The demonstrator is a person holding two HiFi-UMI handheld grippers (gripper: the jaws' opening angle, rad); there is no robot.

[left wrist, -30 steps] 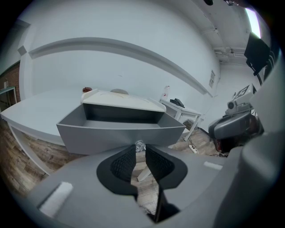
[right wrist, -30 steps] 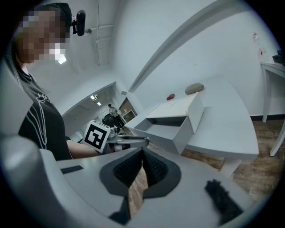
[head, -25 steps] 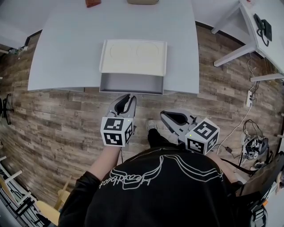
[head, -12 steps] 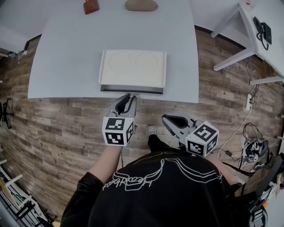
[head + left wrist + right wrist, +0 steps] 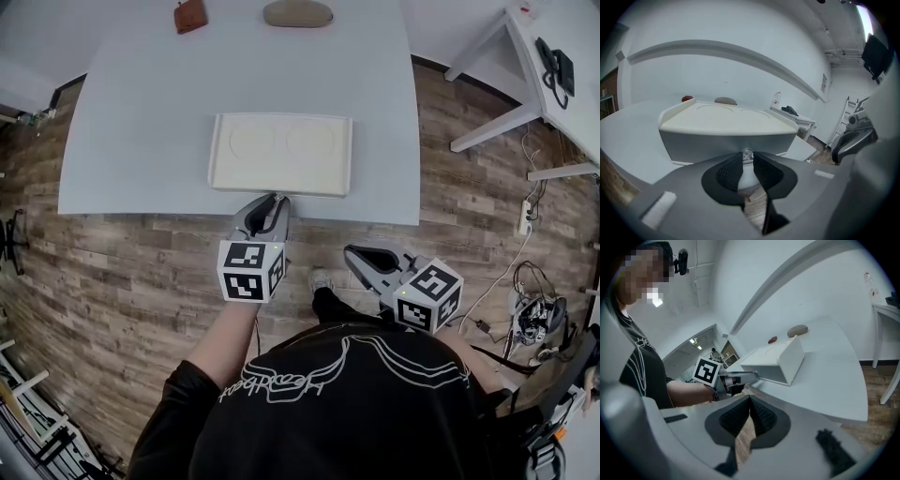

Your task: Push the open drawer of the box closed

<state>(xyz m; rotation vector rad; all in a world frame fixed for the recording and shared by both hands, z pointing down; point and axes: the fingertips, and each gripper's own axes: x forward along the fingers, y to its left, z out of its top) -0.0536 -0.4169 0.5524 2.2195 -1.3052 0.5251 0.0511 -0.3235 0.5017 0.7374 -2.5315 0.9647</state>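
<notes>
1. Just then the drawer (image 5: 729, 146), which a second before had hung out past the table (image 5: 131, 103) edge, sat flush in the box (image 5: 281, 153)
2. Left gripper (image 5: 272, 200) had followed it in, tips right at the box front; its fingers (image 5: 729, 171) stood slightly apart, pinching the small clear knob (image 5: 747, 153)
3. Right gripper (image 5: 353, 253) hung over the floor, well apart from the box, its fingers pressed together on nothing
4. Box lay near the table's front edge, no gap showing along its grey front
5. To my eye the push was finished; what remained was to let go of the knob and draw the gripper back
</notes>
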